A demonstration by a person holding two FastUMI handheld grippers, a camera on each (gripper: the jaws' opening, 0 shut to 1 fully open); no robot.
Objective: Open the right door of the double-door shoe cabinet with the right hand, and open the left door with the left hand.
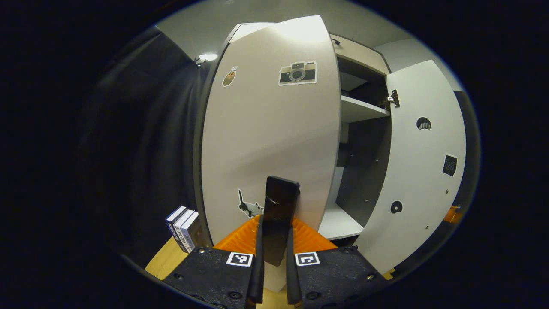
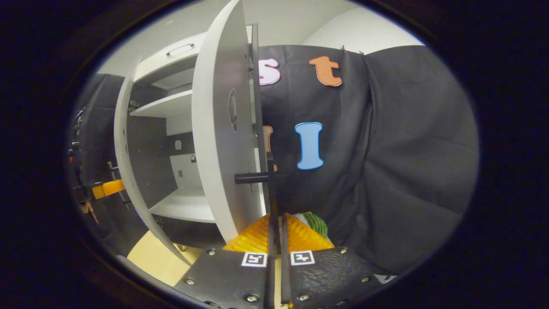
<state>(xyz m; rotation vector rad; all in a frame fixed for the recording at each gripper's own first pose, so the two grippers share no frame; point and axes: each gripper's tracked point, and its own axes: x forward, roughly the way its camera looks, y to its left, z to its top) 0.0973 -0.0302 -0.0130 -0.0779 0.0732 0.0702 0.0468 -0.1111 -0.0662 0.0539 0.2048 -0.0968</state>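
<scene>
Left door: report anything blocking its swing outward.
Some books stand on the floor by the hinge side of the left door, so a wide swing might meet them. The left gripper is clamped on the door's handle, nothing between them.

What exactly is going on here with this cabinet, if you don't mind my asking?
A person is opening a double-door shoe cabinet with two handheld grippers. The left gripper is clamped on the left door's handle; the left door looks partly swung out. The right gripper grips the right door's handle, and the right door stands wide open, showing shelves.
</scene>
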